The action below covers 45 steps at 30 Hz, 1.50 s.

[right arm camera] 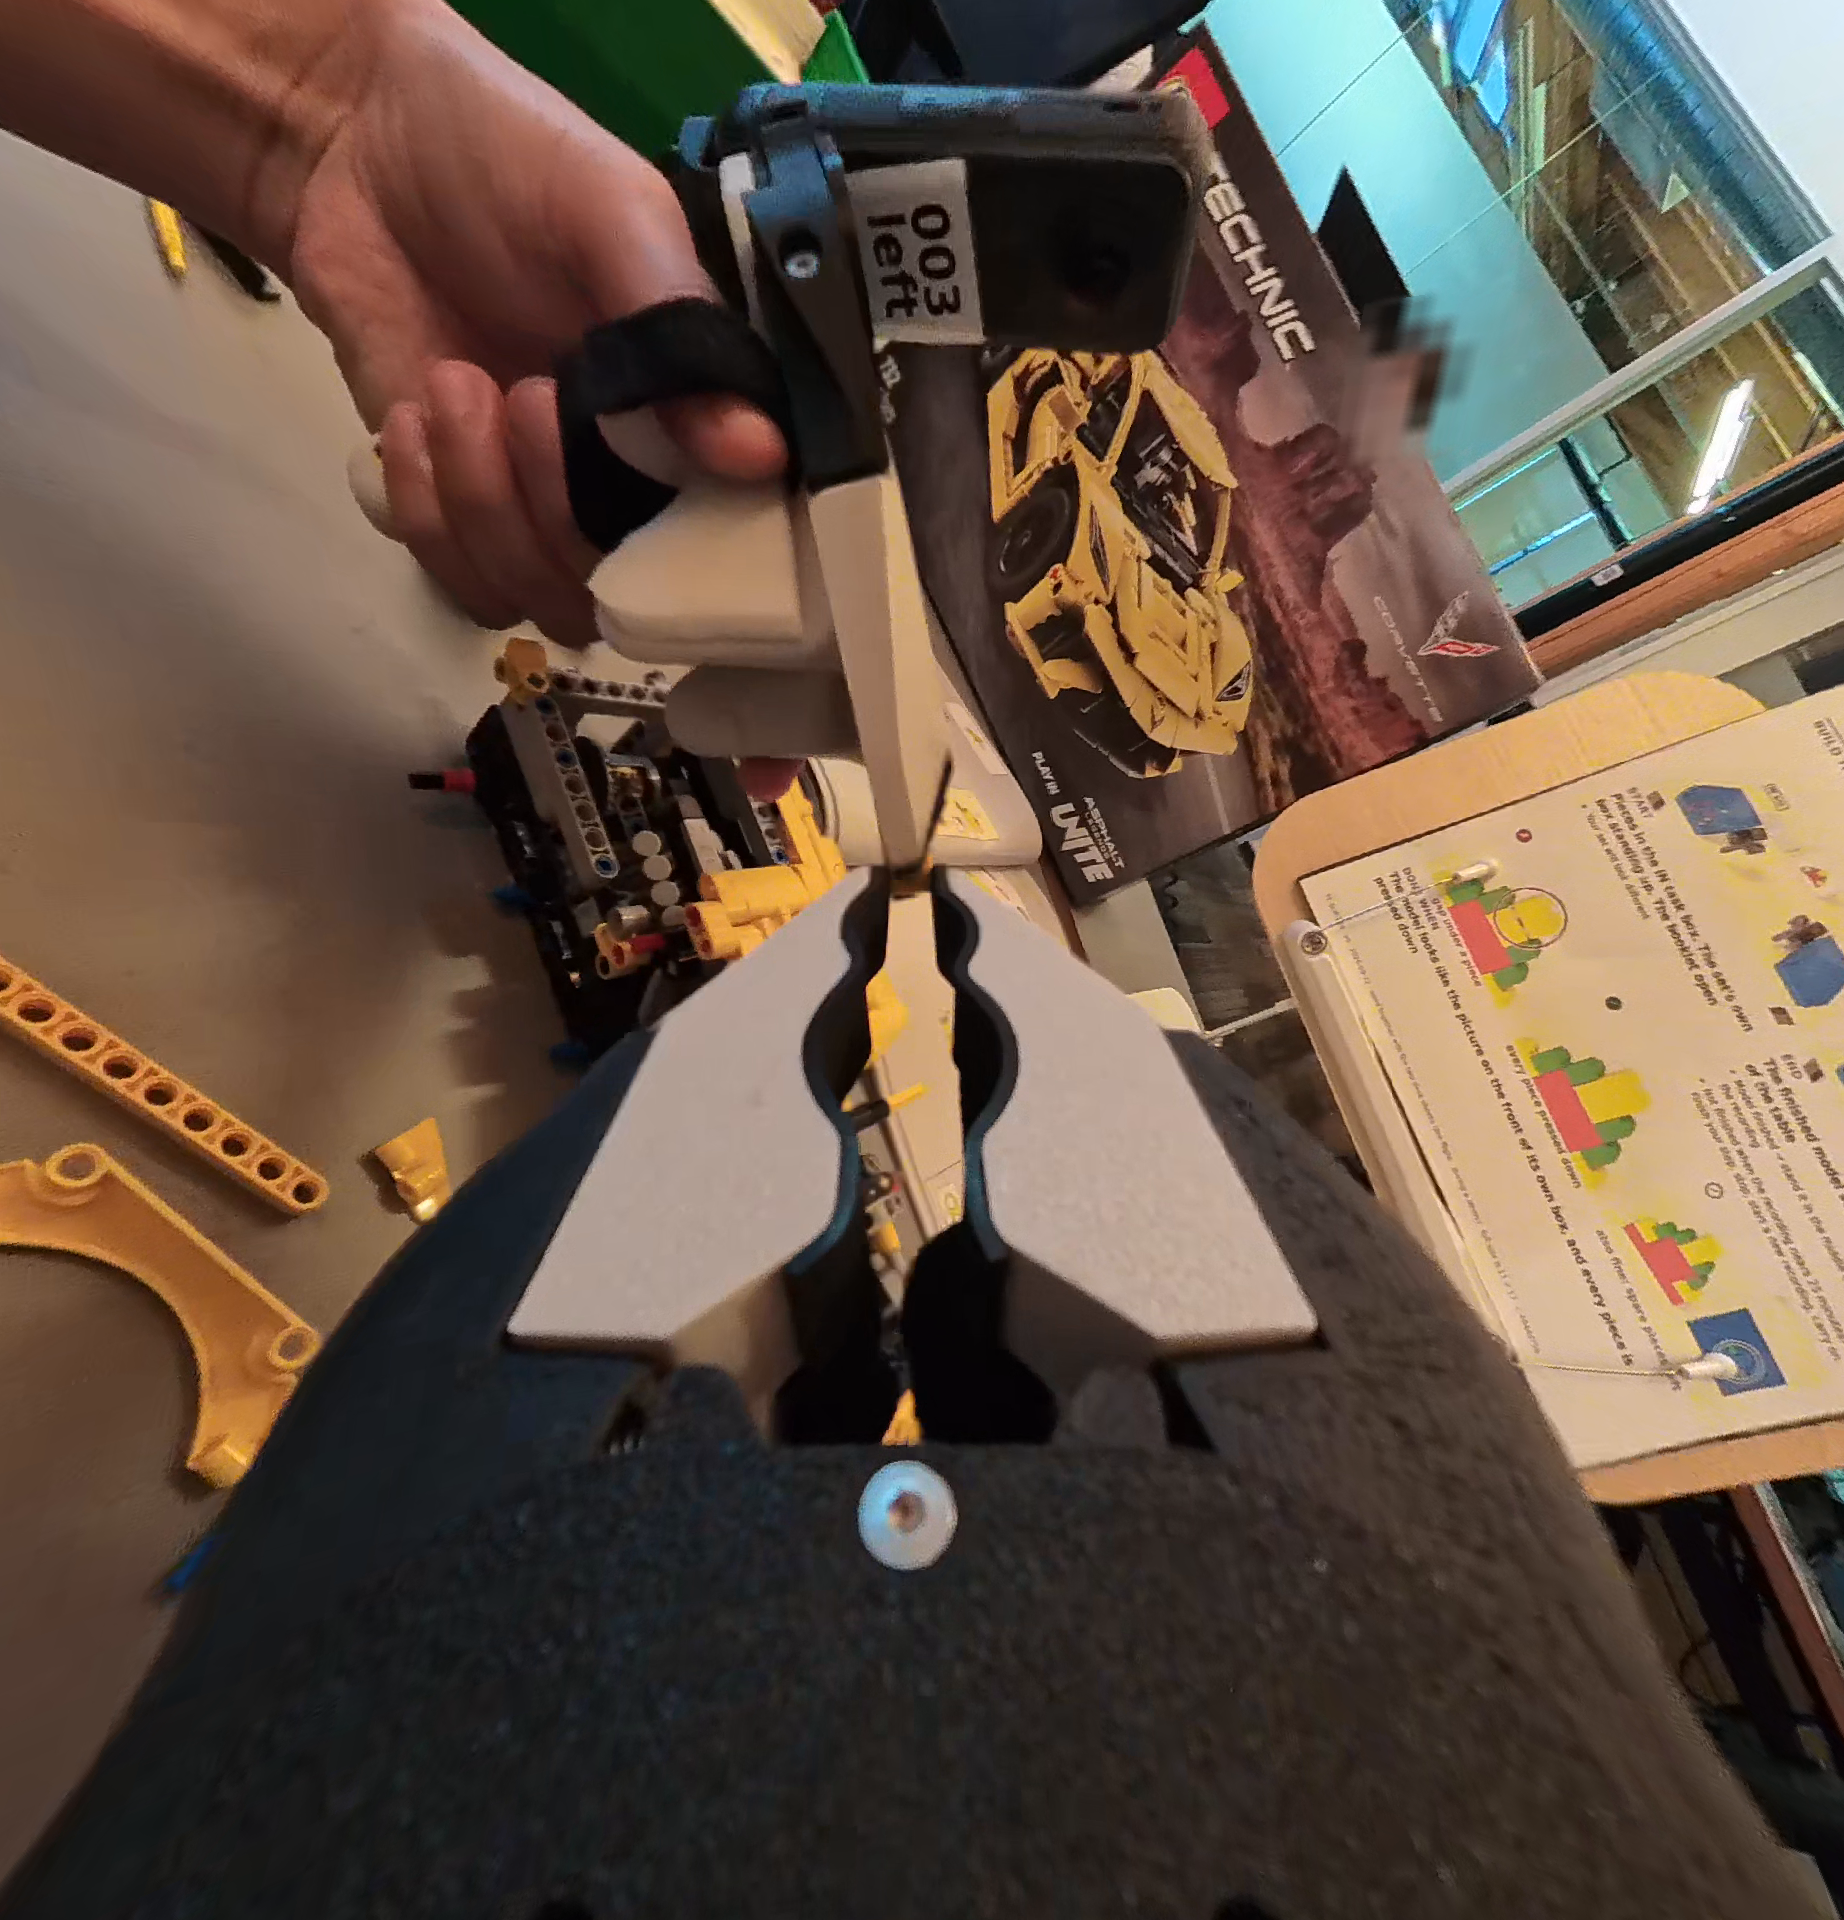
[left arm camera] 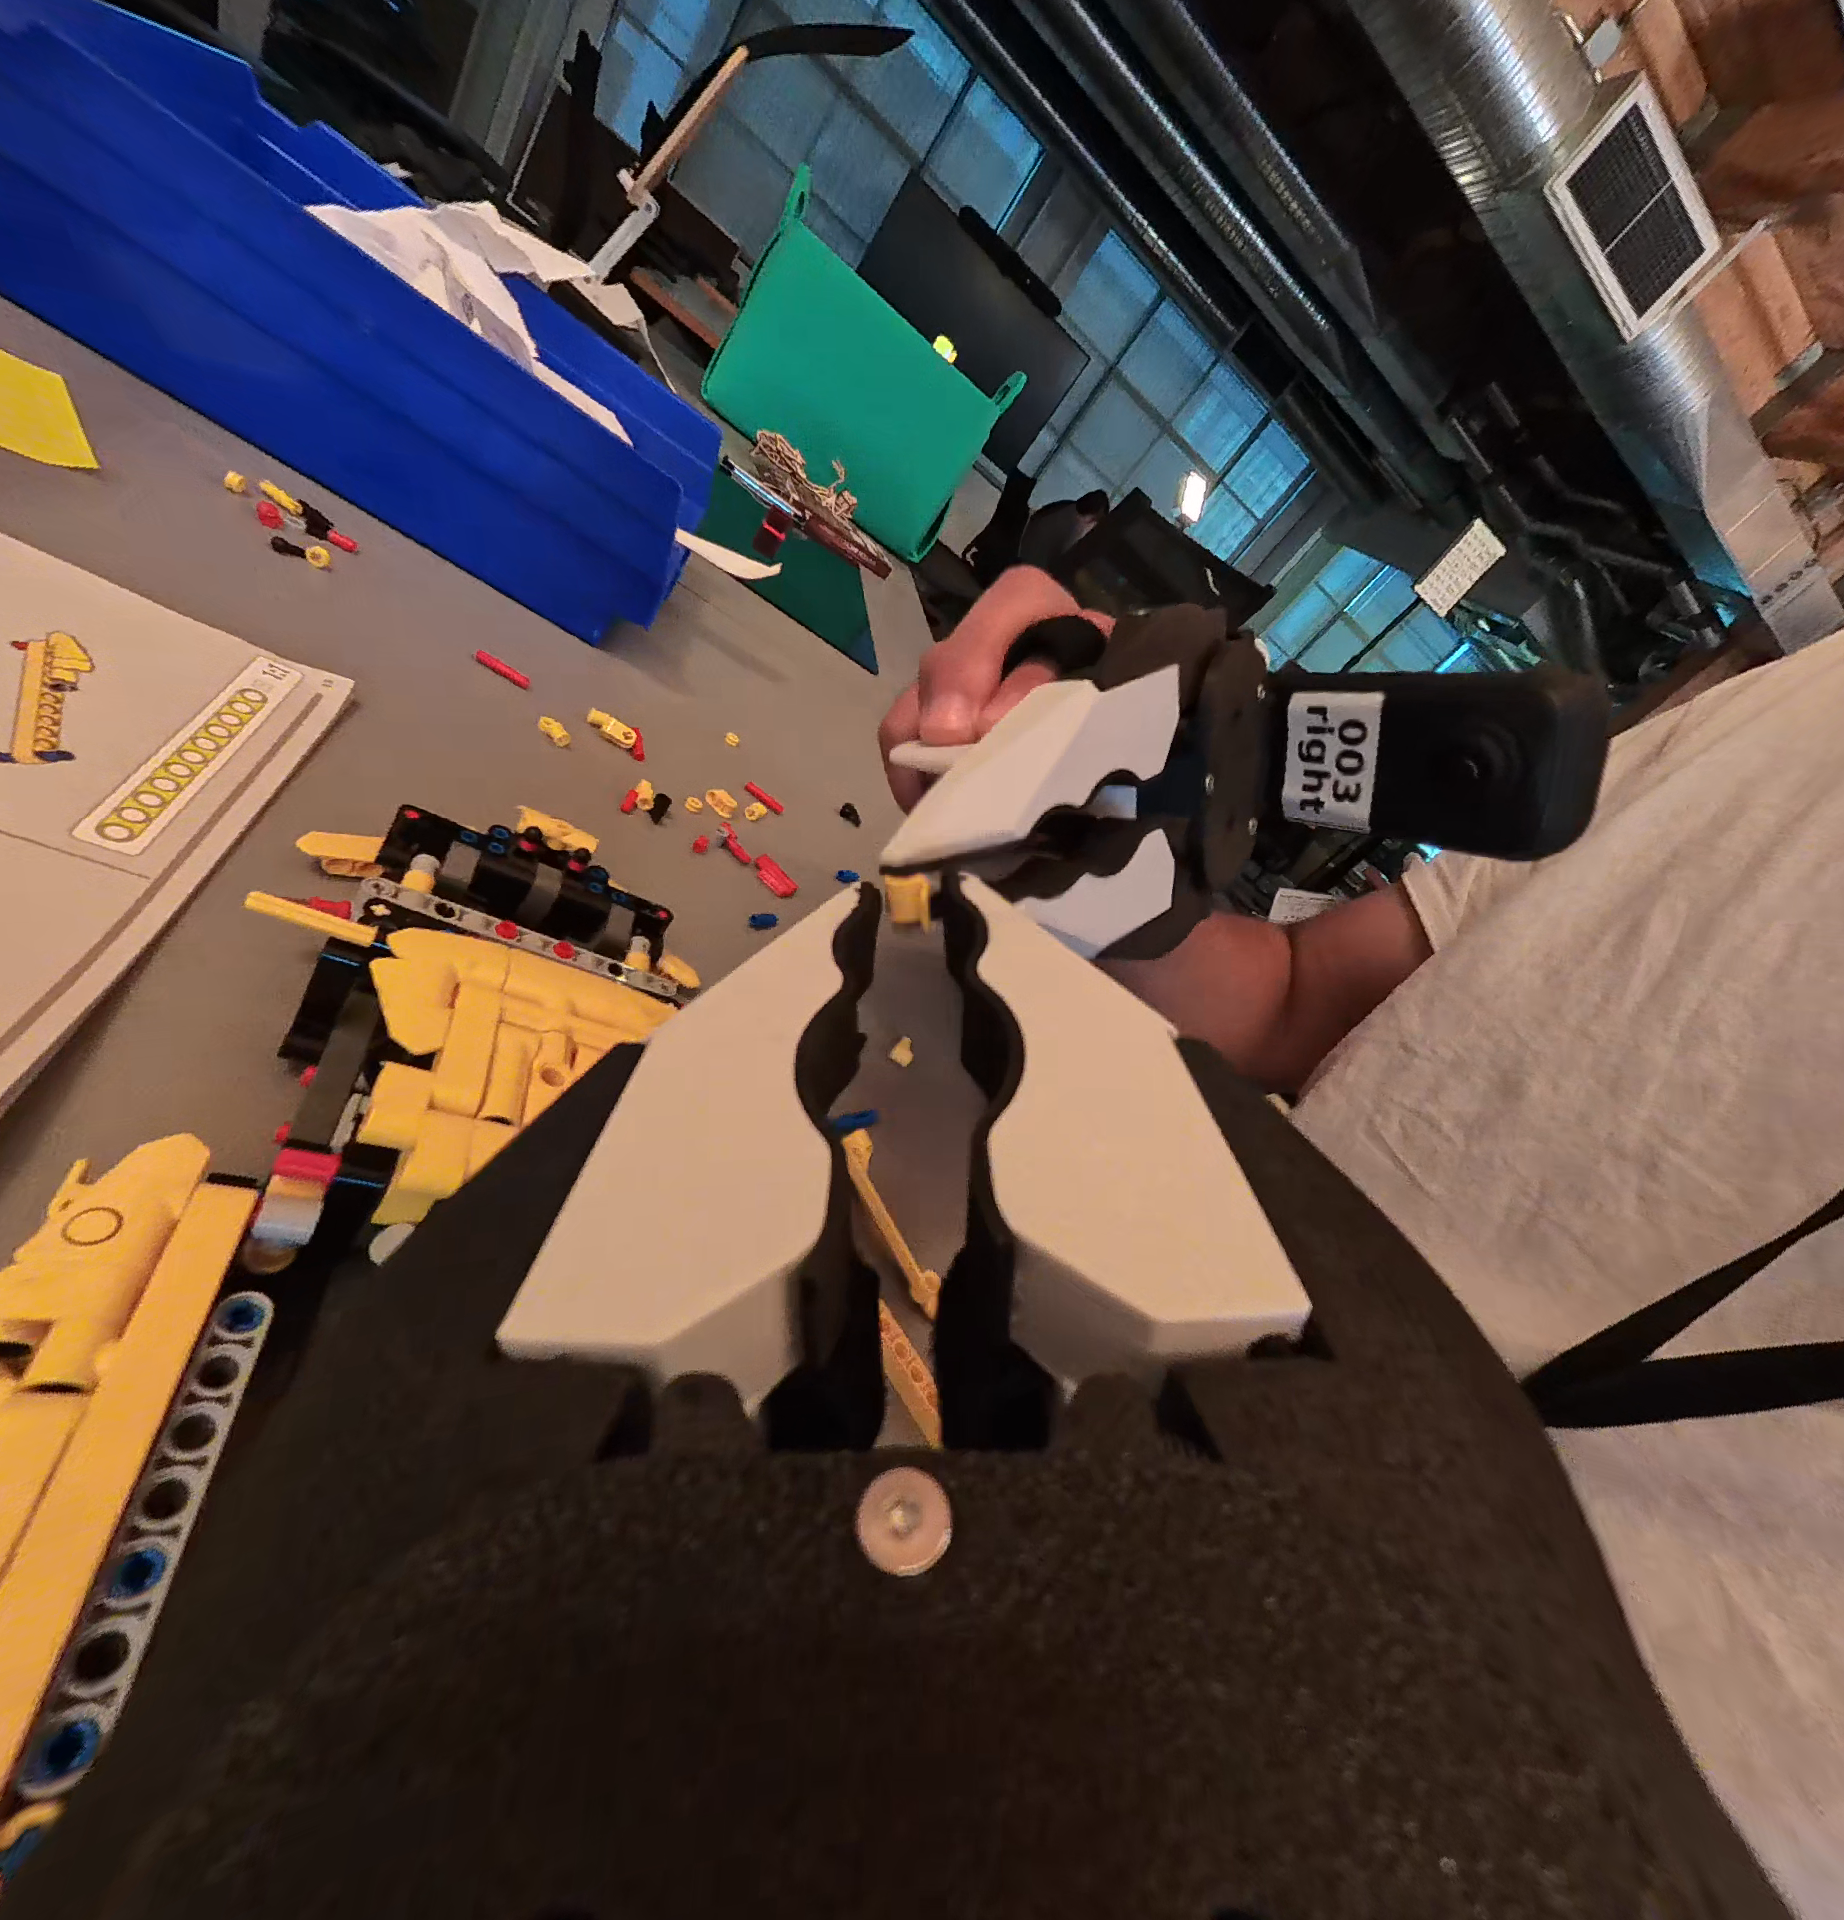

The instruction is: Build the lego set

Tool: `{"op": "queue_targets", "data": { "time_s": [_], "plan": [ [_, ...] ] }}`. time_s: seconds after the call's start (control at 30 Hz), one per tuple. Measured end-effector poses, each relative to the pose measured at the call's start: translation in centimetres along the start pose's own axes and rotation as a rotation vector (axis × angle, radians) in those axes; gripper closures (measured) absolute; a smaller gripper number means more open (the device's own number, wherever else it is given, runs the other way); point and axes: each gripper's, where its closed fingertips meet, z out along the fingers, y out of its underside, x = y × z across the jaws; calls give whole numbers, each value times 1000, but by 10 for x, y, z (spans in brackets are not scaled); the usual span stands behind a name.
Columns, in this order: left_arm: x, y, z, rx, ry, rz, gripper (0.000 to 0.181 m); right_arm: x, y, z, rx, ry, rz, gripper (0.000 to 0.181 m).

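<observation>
My left gripper (left arm camera: 905, 891) is shut on a small yellow lego piece (left arm camera: 910, 906), held up above the grey table (left arm camera: 544, 623). My right gripper (right arm camera: 910, 879) meets it tip to tip and pinches the same small piece (right arm camera: 910, 885). It also shows in the left wrist view (left arm camera: 897, 860), coming in from the right. The left gripper shows in the right wrist view (right arm camera: 905, 854), pointing down. The part-built yellow and black car model (left arm camera: 502, 987) lies on the table below and to the left, and also shows in the right wrist view (right arm camera: 637, 831).
Several loose small pieces (left arm camera: 710, 800) are scattered by the open instruction booklet (left arm camera: 118, 748). Blue bins (left arm camera: 326, 343) stand behind. A long yellow beam (right arm camera: 139, 1081) and a yellow arch (right arm camera: 170, 1278) lie on the left. The set box (right arm camera: 1209, 571) and a sheet on a board (right arm camera: 1624, 1091) stand to the right. My left and right fingertips are right by each other.
</observation>
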Motion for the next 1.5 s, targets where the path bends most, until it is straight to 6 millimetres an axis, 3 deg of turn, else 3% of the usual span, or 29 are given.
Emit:
{"op": "queue_targets", "data": {
  "time_s": [0.13, 0.23, 0.33, 0.43, 0.57, 0.63, 0.7, 0.8, 0.97, 1.1, 1.23, 1.4, 1.5],
  "plan": [
    [-1, 2, 0, -14, -9, 21, 174, -3, 0, 1, 9, -9, 19, 174],
    [0, 1, 0, -22, -35, 68, 174, -2, -1, 0, 36, -25, 132, 173],
    [0, -8, -6, 6, -100, 211, 174, 4, -9, -6, 162, -52, 360, 168],
    [-4, -16, -14, 6, -234, 404, 174, -2, 2, -3, 189, -227, 715, 151],
    [8, -25, -25, 43, -200, 405, 174, -20, 15, -12, 166, -484, 929, 150],
    [11, -24, -30, 34, -176, 393, 174, -41, 28, -19, 67, -589, 894, 158],
    [11, -24, -34, 27, -176, 387, 174, -54, 53, -23, -81, -584, 816, 157],
    [9, -25, -36, 35, -181, 373, 174, -59, 84, -42, -202, -575, 789, 169],
    [1, -22, -33, 14, -216, 361, 174, -71, 133, -85, -463, -609, 795, 168],
    [-1, -21, -31, 10, -215, 351, 174, -84, 128, -109, -454, -684, 775, 169],
    [-1, -20, -30, 2, -221, 354, 174, -102, 126, -115, -475, -727, 761, 167],
    [-1, -19, -32, -7, -222, 349, 174, -92, 141, -113, -452, -564, 675, 168],
    [0, -14, -31, -31, -209, 344, 174, -89, 153, -113, -443, -561, 692, 165]
  ]
}}
